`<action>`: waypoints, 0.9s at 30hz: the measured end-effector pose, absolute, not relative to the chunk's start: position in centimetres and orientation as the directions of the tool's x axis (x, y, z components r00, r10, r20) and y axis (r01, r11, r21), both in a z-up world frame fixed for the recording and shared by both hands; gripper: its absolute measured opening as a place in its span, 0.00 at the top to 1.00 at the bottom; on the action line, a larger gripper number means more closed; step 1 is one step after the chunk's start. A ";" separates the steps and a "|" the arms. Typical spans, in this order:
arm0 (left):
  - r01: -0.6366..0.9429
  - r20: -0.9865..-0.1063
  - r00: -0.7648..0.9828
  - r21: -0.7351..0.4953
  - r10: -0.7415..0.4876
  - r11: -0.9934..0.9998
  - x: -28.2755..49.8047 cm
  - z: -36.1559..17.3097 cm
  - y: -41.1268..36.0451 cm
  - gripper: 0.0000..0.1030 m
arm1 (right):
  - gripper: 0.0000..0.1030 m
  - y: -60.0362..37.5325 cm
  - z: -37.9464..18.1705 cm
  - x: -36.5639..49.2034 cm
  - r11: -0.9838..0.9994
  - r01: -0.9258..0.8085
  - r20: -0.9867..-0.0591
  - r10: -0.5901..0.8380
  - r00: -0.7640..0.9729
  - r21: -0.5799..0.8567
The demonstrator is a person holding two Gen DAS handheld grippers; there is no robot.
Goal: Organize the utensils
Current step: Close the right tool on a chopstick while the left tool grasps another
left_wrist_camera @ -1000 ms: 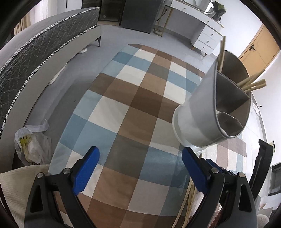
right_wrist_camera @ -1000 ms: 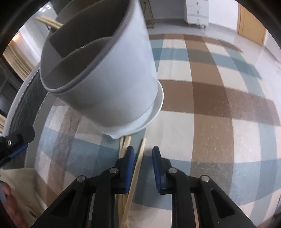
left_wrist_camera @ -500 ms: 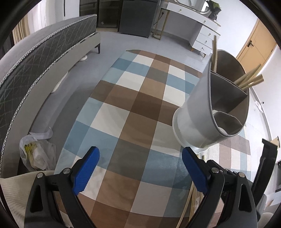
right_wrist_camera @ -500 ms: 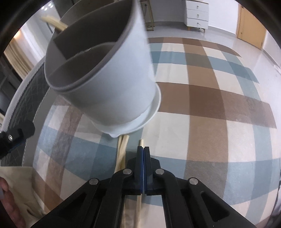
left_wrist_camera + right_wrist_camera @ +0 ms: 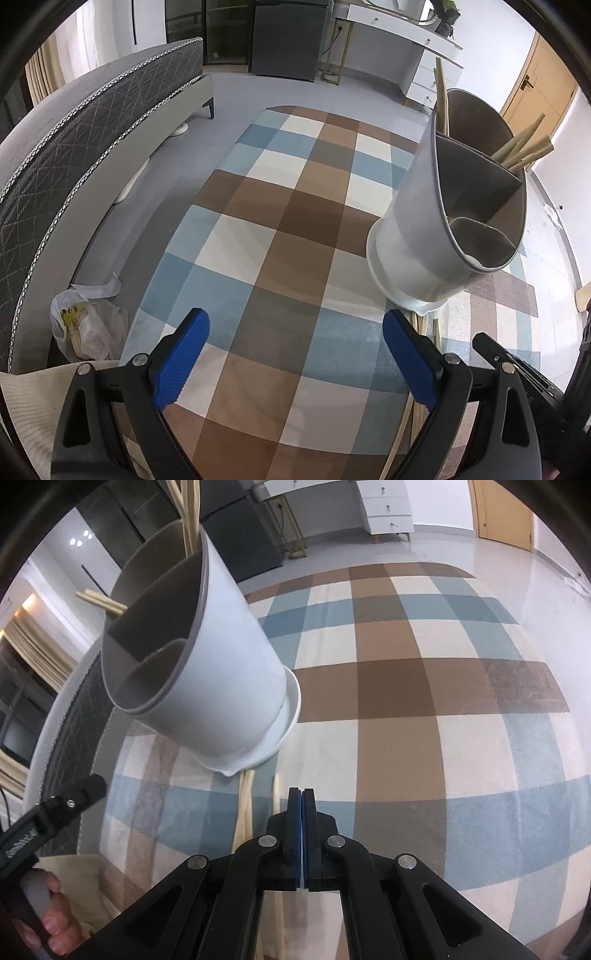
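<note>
While the right gripper (image 5: pixel 302 797) had its blue pads squeezed flat together, I couldn't spot anything pinched between them. One chopstick (image 5: pixel 276 790) lay just left of the tips and ran back under the frame, flat on the rug (image 5: pixel 406 686). A loose pair (image 5: pixel 245 812) lay a bit further left.

My guess was these were light, stiff and smooth, so they'd roll or skate off if nipped near an end. Grabbing around the middle with the pads pushed down into the soft pile looked safest.

Just ahead and left of the tips stood the holder (image 5: pixel 199 657) on its white saucer. It probably wasn't heavy, so a bump could tip it. More sticks (image 5: pixel 524 147) already poked out of its far compartment.

The left gripper (image 5: pixel 295 362) was wide open over bare rug, with the holder ahead to its right.
</note>
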State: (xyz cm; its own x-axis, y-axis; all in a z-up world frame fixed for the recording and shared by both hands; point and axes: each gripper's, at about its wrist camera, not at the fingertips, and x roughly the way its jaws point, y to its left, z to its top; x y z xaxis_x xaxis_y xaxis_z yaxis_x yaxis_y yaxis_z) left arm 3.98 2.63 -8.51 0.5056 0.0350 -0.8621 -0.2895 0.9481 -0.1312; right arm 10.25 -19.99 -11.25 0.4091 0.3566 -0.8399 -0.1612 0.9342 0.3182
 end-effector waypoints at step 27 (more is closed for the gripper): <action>-0.417 -0.872 0.489 -0.248 -0.014 0.874 4.7 -9.8 7.1 0.11 | 0.96 -14.2 -13.4 10.3 0.932 -0.349 -0.888 0.240 0.393 0.097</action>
